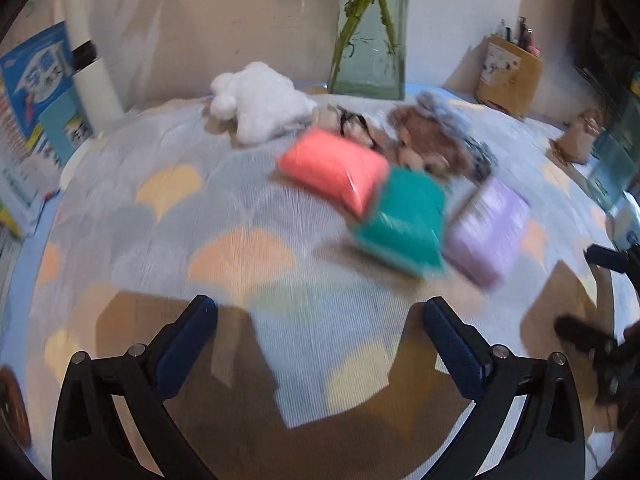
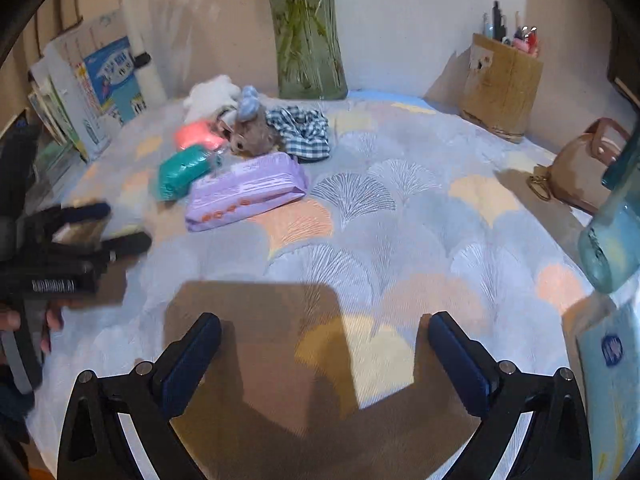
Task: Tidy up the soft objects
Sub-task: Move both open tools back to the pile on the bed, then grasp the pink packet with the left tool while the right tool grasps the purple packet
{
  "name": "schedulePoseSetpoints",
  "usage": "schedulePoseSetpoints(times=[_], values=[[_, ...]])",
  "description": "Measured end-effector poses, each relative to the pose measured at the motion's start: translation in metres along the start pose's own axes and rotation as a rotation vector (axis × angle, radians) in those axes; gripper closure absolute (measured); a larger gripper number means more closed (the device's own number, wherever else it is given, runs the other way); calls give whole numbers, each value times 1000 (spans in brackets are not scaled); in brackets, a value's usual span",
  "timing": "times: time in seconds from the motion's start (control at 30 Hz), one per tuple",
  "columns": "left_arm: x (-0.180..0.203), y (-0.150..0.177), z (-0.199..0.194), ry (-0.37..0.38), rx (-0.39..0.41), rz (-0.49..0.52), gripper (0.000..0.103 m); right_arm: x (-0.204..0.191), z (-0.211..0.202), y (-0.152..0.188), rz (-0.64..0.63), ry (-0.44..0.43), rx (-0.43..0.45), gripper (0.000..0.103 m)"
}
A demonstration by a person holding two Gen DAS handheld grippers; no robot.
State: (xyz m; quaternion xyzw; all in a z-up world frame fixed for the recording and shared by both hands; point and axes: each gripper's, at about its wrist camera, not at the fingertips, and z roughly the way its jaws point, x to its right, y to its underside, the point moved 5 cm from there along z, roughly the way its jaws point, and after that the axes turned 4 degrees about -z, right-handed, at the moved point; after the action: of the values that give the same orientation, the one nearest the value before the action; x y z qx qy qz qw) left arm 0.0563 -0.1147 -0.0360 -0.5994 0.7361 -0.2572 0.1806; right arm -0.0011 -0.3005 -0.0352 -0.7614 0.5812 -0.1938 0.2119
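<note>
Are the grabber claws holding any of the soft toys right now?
No, nothing is held. The left gripper and right gripper both have open jaws over the patterned cloth, away from the toys.

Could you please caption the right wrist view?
Open right hand-held gripper faces a purple pack, green pack and plush toy on a patterned cloth.

Both wrist cameras are looking low across the patterned tablecloth (image 2: 400, 216) toward the back wall. The left view is sitting nearer the purple packet (image 1: 486, 232), right of centre; the right view is showing it upper left (image 2: 246, 190), farther off.
</note>
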Motion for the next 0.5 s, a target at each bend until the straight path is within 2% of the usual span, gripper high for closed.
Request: schedulePoseSetpoints(times=[0.17, 0.3, 0.33, 0.43, 0.5], values=[[-1, -29, 23, -4, 0, -8, 0, 3, 15, -25, 5, -16, 2, 0], [-2, -33, 25, -7, 8, -9, 1, -3, 26, -43, -1, -21, 2, 0], [-3, -33, 23, 20, 15, -11, 1, -8, 26, -44, -22, -27, 3, 0], [2, -32, 0, 253, 96, -24, 1, -29, 26, -45, -113, -83, 17, 0], [2, -37, -11, 296, 132, -27, 1, -39, 27, -47, -149, -95, 19, 0]])
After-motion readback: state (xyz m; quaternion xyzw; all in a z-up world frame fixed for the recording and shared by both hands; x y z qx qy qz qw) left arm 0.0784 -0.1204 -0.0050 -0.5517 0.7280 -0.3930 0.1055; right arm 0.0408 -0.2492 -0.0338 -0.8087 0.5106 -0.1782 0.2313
